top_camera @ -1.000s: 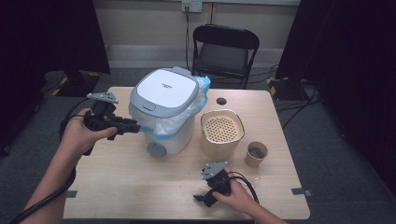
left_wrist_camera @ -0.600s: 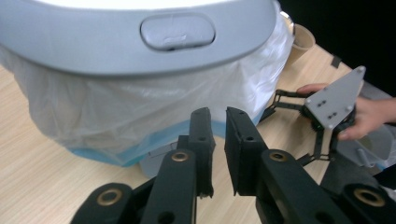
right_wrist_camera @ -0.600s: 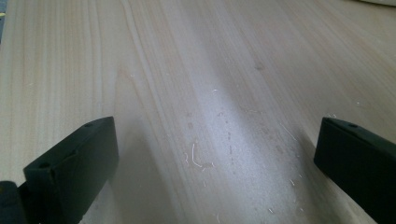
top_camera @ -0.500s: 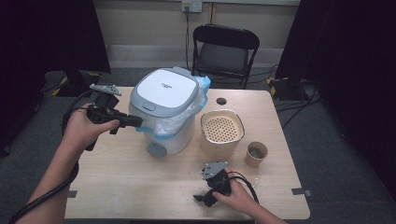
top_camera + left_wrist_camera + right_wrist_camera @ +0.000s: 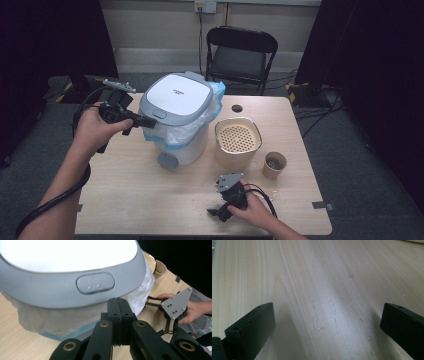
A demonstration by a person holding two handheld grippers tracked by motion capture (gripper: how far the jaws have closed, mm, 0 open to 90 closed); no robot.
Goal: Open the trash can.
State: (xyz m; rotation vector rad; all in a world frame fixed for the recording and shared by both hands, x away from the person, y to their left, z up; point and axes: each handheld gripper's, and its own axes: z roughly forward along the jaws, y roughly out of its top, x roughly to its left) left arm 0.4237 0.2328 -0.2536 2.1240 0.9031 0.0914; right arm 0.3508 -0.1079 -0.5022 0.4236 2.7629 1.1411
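Observation:
A white bin with a grey lid (image 5: 176, 99) and a plastic liner stands mid-table. My left gripper (image 5: 151, 121) is held level at the lid's front edge. Its jaws have just been closing and now meet with nothing between them. In the left gripper view the shut left gripper (image 5: 120, 302) points just below the lid's oval push button (image 5: 95, 283); I cannot tell whether it touches the lid. My right gripper (image 5: 218, 214) rests on the table near the front edge. In the right gripper view it (image 5: 327, 320) stands wide open over bare wood.
A beige pot with a perforated insert (image 5: 238, 138) stands right of the bin, and a small paper cup (image 5: 274, 164) sits further right. A black folding chair (image 5: 241, 55) stands behind the table (image 5: 125, 195). Fine crumbs lie on the wood by the right gripper.
The left hand has risen and shifted right, bringing its gripper up to the lid's front edge, and its jaws have closed. The right hand has stayed put.

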